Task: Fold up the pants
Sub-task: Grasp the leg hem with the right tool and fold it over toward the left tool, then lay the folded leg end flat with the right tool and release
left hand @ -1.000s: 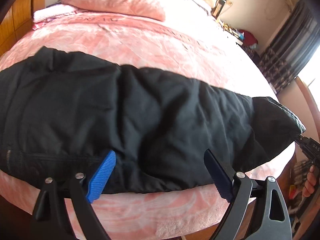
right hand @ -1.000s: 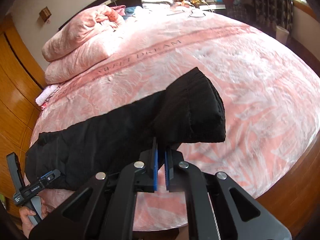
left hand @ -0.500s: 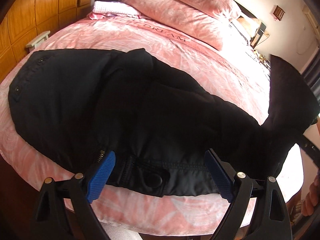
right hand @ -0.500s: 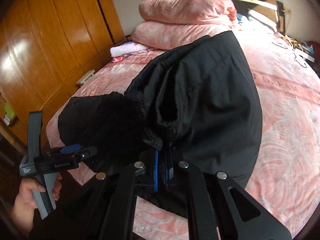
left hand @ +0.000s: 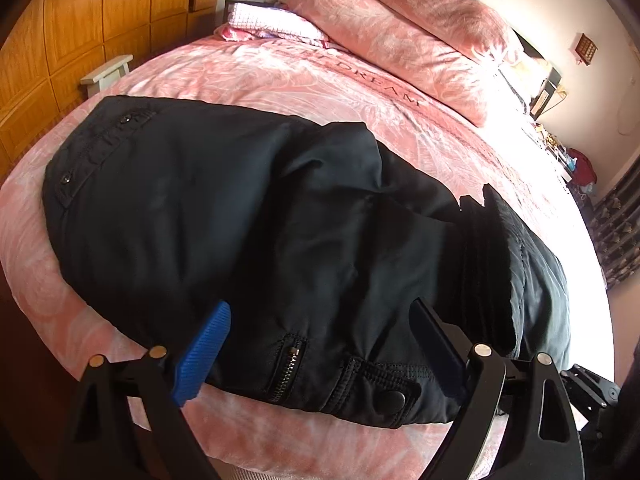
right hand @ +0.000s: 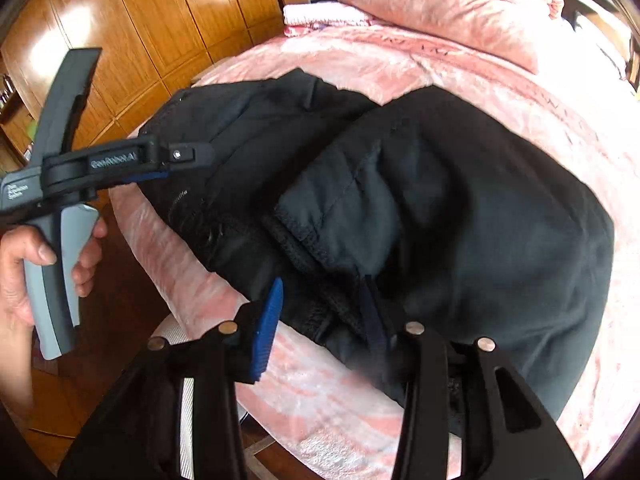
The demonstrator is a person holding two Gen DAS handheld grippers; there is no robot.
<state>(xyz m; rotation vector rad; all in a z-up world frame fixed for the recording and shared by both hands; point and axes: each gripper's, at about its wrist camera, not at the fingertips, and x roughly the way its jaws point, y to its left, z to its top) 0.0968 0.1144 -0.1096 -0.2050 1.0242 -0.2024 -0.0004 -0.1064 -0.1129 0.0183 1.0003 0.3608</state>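
Black pants (left hand: 248,216) lie on the pink bed, waistband at the left with snaps, a zip pocket near the front edge. The leg end is folded over onto the upper part, seen as the top layer in the right wrist view (right hand: 480,216). My left gripper (left hand: 320,352) is open over the pants' near edge and holds nothing. My right gripper (right hand: 320,320) is open, with the folded leg hem lying between and beyond its fingers. The left gripper also shows in the right wrist view (right hand: 120,160), held by a hand.
The pink bedspread (left hand: 280,68) covers the bed. Pink pillows (left hand: 400,28) and a folded white-pink towel (left hand: 272,24) lie at the head. Wooden wardrobe doors (right hand: 160,24) stand beside the bed. A dark wood floor (right hand: 120,300) runs along the near edge.
My right gripper carried the leg end over onto the upper pants, then opened and let it go. My left gripper stayed open and shifted slightly along the near edge.
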